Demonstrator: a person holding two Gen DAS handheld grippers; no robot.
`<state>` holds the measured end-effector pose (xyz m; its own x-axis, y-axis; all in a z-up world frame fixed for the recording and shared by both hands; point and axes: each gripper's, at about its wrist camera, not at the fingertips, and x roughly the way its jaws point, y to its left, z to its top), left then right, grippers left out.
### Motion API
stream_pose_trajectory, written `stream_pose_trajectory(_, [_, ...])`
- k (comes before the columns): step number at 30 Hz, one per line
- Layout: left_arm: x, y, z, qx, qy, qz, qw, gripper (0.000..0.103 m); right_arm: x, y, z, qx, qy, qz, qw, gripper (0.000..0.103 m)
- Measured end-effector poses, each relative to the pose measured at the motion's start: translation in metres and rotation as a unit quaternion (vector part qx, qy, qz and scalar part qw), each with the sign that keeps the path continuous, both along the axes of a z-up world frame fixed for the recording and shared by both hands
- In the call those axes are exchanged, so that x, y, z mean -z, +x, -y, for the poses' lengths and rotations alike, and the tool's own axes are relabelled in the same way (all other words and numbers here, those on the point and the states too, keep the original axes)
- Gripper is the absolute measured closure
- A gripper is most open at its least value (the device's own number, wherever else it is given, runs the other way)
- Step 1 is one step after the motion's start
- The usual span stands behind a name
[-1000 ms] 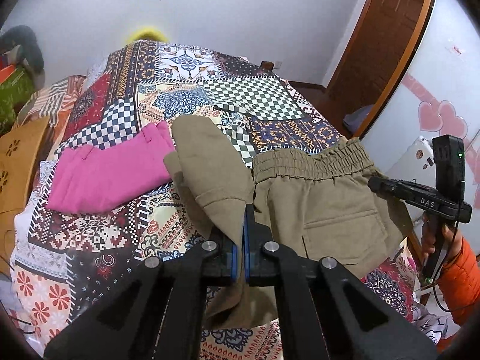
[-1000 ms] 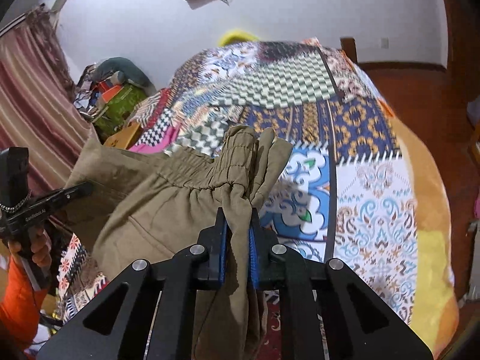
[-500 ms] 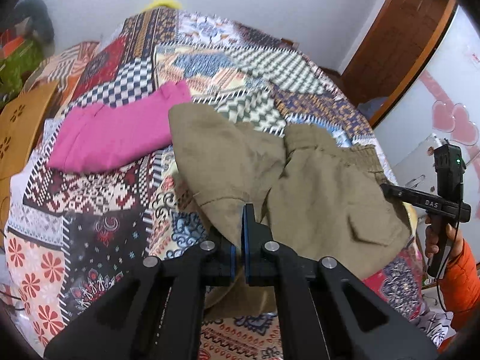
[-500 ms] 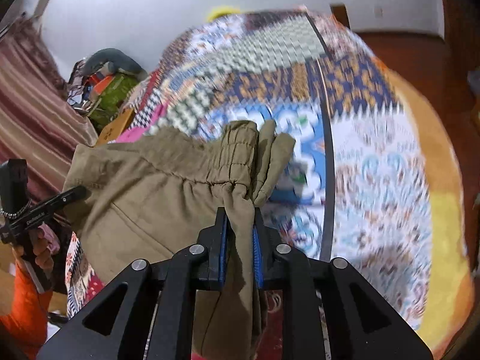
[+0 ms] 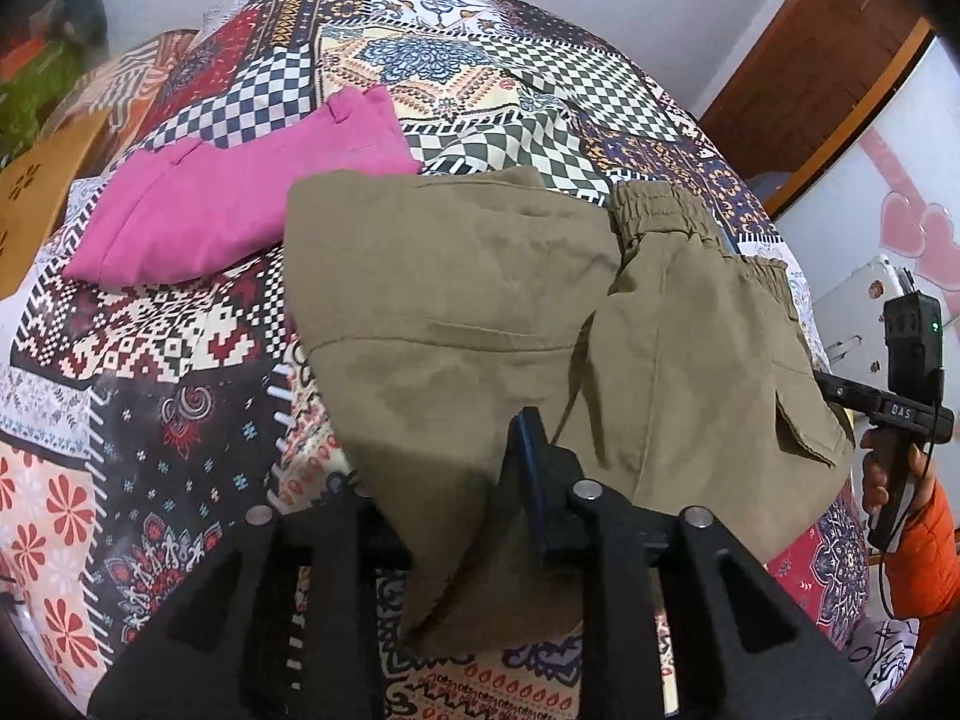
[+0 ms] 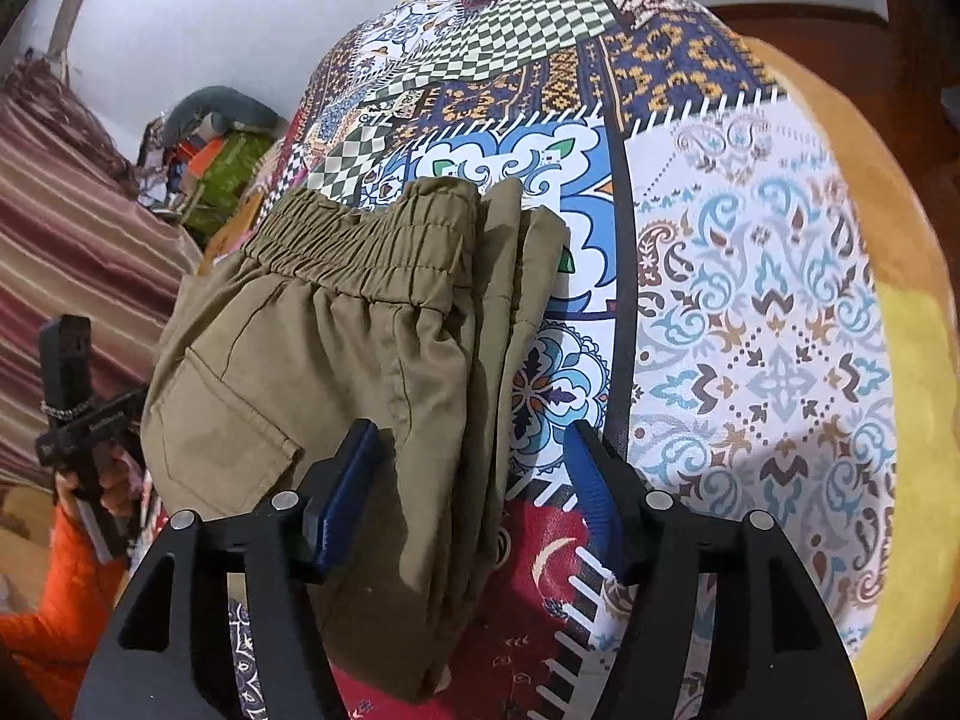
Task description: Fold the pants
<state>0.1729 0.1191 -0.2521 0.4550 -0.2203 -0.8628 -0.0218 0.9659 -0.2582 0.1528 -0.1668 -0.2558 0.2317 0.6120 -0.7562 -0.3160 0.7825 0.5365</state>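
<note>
1. Left wrist view: the pants (image 5: 480, 324) lie folded on the quilt (image 5: 180, 324), spreading ahead of the left claw (image 5: 456, 480) and off to its right. The left claw looks spread: its right finger (image 5: 531, 468) stands clear, while cloth drapes over the spot where the other finger should be, so whether any fabric is pinched cannot be told for certain. A flat panel with a straight seam sits just ahead of the claw; the waistband (image 5: 660, 210) is further ahead and to the right. A pink garment (image 5: 240, 198) lies ahead to the left, touching or just overlapping the pants' far corner.

2. Right wrist view: the right claw (image 6: 474, 468) is spread wide, and the pants' stacked side edge passes between its fingers without being gripped. The elastic waistband (image 6: 366, 240) lies ahead and left of the claw, a patch pocket (image 6: 222, 420) to its left.

3. Handling, as a judgement: the cloth looks light, soft and limp, and will sag and slide layer over layer if lifted by one ply. The best hold is likely on the thick gathered waistband or through all layers at the folded edge, one claw at each corner, keeping the fold low over the quilt.
</note>
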Motion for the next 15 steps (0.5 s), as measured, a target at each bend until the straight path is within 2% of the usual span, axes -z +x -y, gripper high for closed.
stream_pose_trajectory(6, [0.002,0.014,0.008,0.006,-0.002,0.001,1.0,0.069,0.0,0.016,-0.019,-0.013,0.002,0.007,1.0,0.039])
stream_pose_trajectory(8, [0.002,0.019,0.011,0.008,-0.003,0.003,1.0,0.069,0.0,0.02,-0.023,-0.013,0.006,0.007,1.0,0.043])
stream_pose_trajectory(9, [0.002,0.021,0.011,0.008,-0.003,0.007,0.9999,0.069,0.001,0.021,-0.024,-0.013,0.008,0.007,1.0,0.046])
stream_pose_trajectory(11, [0.001,0.025,0.013,0.009,-0.001,0.012,0.9999,0.083,0.0,0.021,-0.023,-0.011,0.018,0.007,1.0,0.063])
stream_pose_trajectory(12, [-0.001,0.027,0.014,0.01,0.0,0.013,0.9999,0.092,-0.001,0.021,-0.022,-0.005,0.016,0.009,1.0,0.066])
stream_pose_trajectory(13, [-0.003,0.028,0.014,0.01,-0.001,0.016,0.9998,0.096,-0.004,0.02,-0.021,-0.001,0.014,0.015,1.0,0.076])
stream_pose_trajectory(15, [-0.011,0.029,0.014,0.01,-0.002,0.026,0.9996,0.099,-0.013,0.017,-0.02,0.001,0.006,0.036,0.999,0.082])
